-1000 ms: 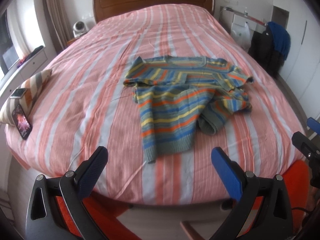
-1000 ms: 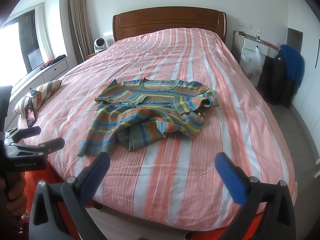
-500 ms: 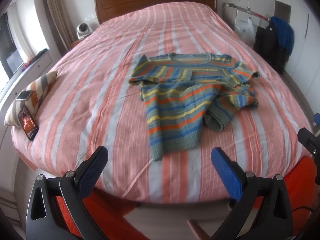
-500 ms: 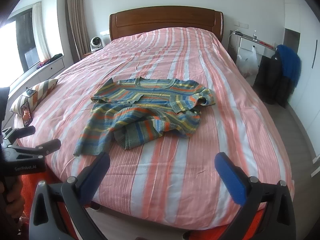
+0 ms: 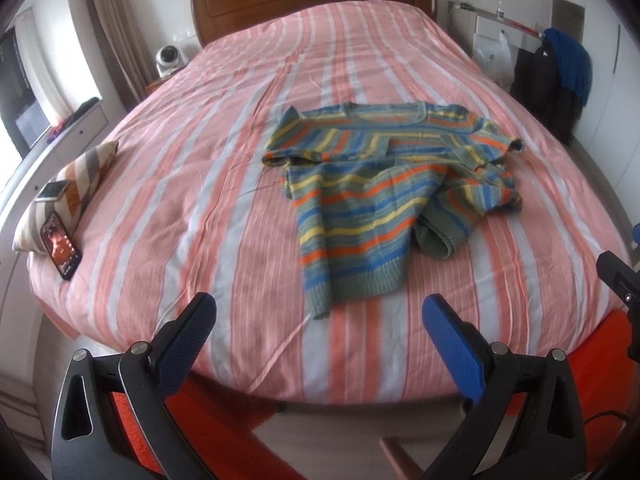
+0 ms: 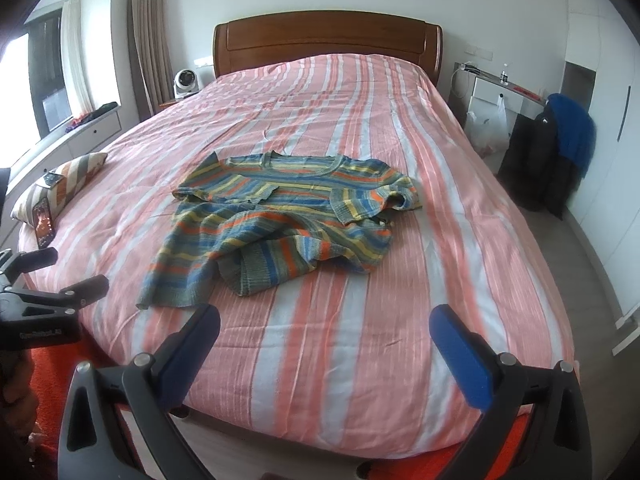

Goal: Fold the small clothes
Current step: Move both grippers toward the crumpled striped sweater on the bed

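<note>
A small knitted sweater (image 5: pixel 372 184) (image 6: pixel 280 220) with blue, yellow, orange and grey-green stripes lies crumpled on the pink-and-white striped bed (image 5: pixel 224 184) (image 6: pixel 400 300), neckline toward the headboard, its lower part bunched and folded over. My left gripper (image 5: pixel 320 320) hangs open over the foot of the bed, short of the sweater's hem, nothing between its blue pads. My right gripper (image 6: pixel 324 328) is also open and empty, further right at the foot edge. The left gripper's black body (image 6: pixel 44 300) shows at the left of the right wrist view.
A striped cushion (image 5: pixel 68 188) with two phones (image 5: pixel 60 246) lies on the bed's left edge. A wooden headboard (image 6: pixel 328 48) stands at the far end. Dark and blue garments (image 6: pixel 560 152) hang to the right, by a white bedside unit (image 6: pixel 492 96). An orange rug (image 5: pixel 624 344) lies below the foot.
Both cameras have shifted slightly so the sweater and bed sit a little differently in view; both grippers stay open and the sweater has not moved on the bed.
</note>
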Tool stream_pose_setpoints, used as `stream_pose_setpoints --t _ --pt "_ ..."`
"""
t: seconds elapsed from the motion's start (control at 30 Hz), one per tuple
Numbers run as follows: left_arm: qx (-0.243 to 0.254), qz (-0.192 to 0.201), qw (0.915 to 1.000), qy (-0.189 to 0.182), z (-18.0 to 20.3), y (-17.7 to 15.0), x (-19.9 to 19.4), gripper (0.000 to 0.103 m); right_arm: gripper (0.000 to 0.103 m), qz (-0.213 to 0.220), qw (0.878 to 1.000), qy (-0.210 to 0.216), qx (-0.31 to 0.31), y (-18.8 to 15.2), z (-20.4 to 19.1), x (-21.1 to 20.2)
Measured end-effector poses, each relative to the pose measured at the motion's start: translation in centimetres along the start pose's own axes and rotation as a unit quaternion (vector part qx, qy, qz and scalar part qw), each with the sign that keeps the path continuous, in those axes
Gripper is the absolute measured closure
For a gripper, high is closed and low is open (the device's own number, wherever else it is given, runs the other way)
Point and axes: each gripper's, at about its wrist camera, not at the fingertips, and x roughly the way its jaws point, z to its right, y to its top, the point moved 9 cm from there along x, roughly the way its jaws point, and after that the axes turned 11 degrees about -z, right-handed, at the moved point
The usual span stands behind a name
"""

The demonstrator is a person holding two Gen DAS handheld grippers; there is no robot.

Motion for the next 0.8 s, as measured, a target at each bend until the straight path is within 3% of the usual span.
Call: stream_pose_setpoints --t 0.57,0.8 --pt "0.008 -0.011 0.9999 -0.002 0.9 -0.3 0.7 0.0 0.0 -0.012 1.0 0.0 -0.006 0.1 -0.6 0.9" --pt "-0.001 -0.008 0.9999 -0.008 0.1 -0.2 0.9 0.0 0.0 -0.027 0.999 -0.027 0.003 0.1 0.2 1.5"
